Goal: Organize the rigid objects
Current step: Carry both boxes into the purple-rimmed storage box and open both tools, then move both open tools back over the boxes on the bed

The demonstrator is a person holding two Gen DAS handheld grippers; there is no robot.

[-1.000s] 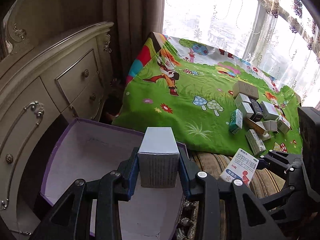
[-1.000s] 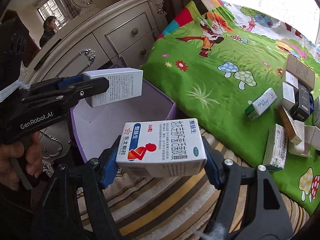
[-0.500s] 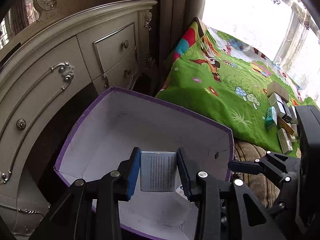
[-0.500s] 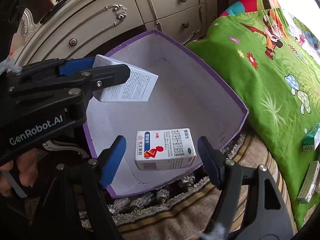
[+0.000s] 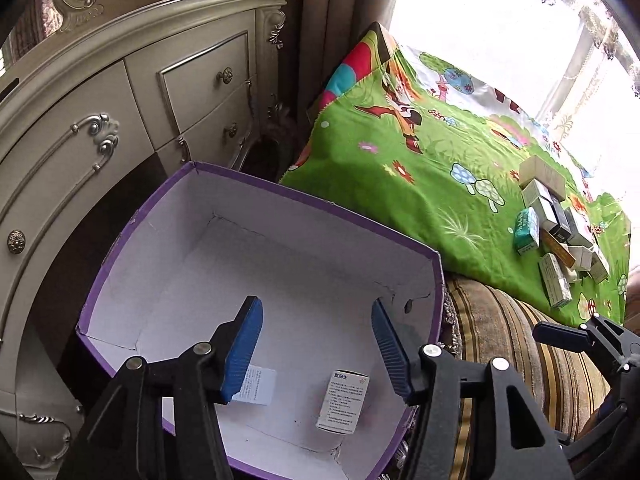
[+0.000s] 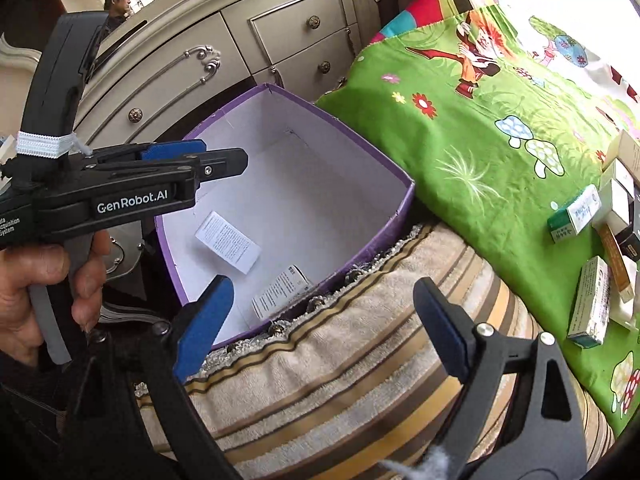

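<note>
A purple-rimmed white box (image 5: 304,196) (image 6: 404,200) stands beside the bed. Two small white medicine cartons lie on its floor: one (image 5: 256,386) (image 6: 227,242) on the left, one (image 5: 343,402) (image 6: 280,291) nearer the bed. My left gripper (image 5: 316,344) is open and empty above the box; it also shows in the right wrist view (image 6: 216,156). My right gripper (image 6: 320,320) is open and empty over the striped cushion (image 6: 360,360). Several more cartons (image 5: 556,232) (image 6: 600,240) lie on the green cartoon sheet (image 5: 400,168).
A cream dresser with drawers (image 5: 120,112) (image 6: 260,40) stands behind the box. Curtains and a bright window (image 5: 500,20) are at the back. A person (image 6: 118,0) is reflected in a mirror far left.
Both grippers opened and let their cartons drop into the box. The right gripper pulled back over the striped cushion; the left stays over the box.
</note>
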